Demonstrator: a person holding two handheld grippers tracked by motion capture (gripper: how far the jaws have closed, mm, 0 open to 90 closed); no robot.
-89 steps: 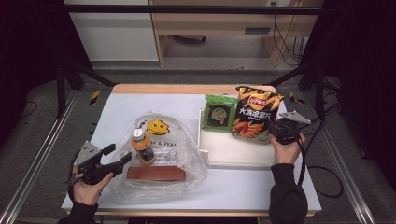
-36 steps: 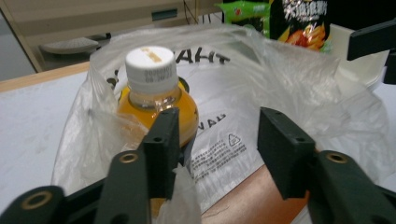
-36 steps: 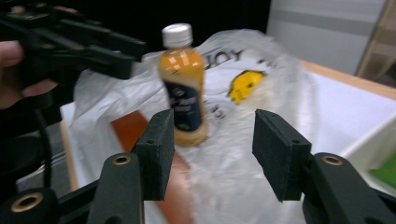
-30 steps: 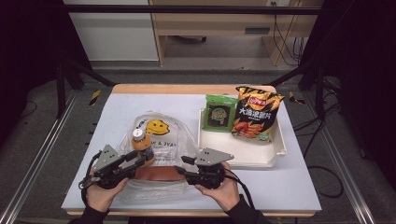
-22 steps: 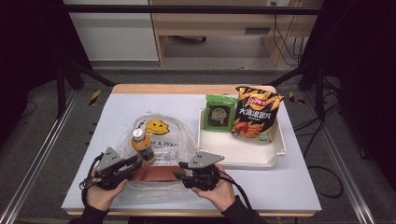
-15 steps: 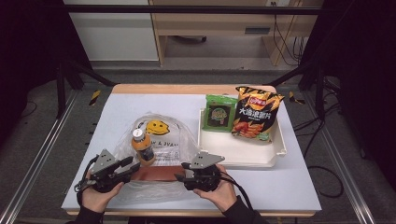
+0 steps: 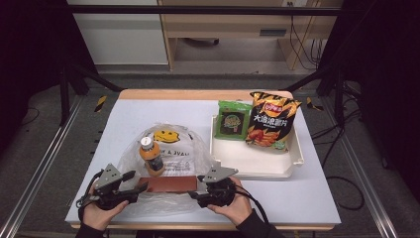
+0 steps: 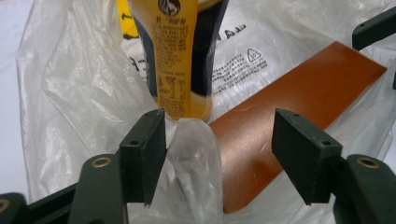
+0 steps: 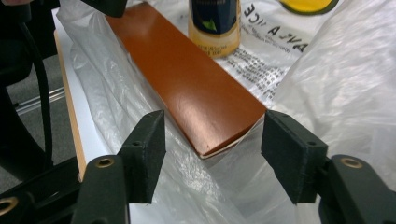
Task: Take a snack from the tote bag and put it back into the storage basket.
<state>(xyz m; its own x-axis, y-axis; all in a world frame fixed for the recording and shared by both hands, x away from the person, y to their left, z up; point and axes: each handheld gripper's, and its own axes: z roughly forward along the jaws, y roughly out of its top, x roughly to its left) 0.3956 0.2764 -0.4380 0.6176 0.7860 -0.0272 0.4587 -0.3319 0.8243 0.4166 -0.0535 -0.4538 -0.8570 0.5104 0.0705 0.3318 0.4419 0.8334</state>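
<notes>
Tongs, left (image 7: pixel 132 182): jaws wide apart, just been opening; crumpled fold of plastic bag (image 8: pixel 70 93) rises between them beside the left pad, not pinched. Sits at the left end of the brown box (image 7: pixel 167 184), on the near bag edge.
Tongs, right (image 7: pixel 200 191): jaws also apart, just been opening; the box's near corner & bag film lie between the pads, neither pressing. Sits at the right end of the box.
Brown box: flat, plain reddish-brown, no print readable; lies inside the bag, near edge of the tabletop (image 7: pixel 317 208).
Bottle (image 7: pixel 150 156): upright in the bag, just behind the box & touching or nearly so; orange drink, yellow/dark label w/ fine print, too small to read.
Bag: clear-white, yellow smiley printed behind the bottle; text partly legible, "A NICE" seen in right gripper view, plus recycling triangle & small lines, unreadable.
Tray (image 7: pixel 292 163): white, right & behind the box, well apart.
Snacks: green packet (image 7: pixel 233 120) & orange-black chip bag (image 7: pixel 271 120) w/ large Chinese characters, both leaning at the tray's back rim.
Progress: judged approx. halfway; bottle & box bagged, two snacks not yet in. Bag mouth looks just let go; next likely a reach to the tray.
</notes>
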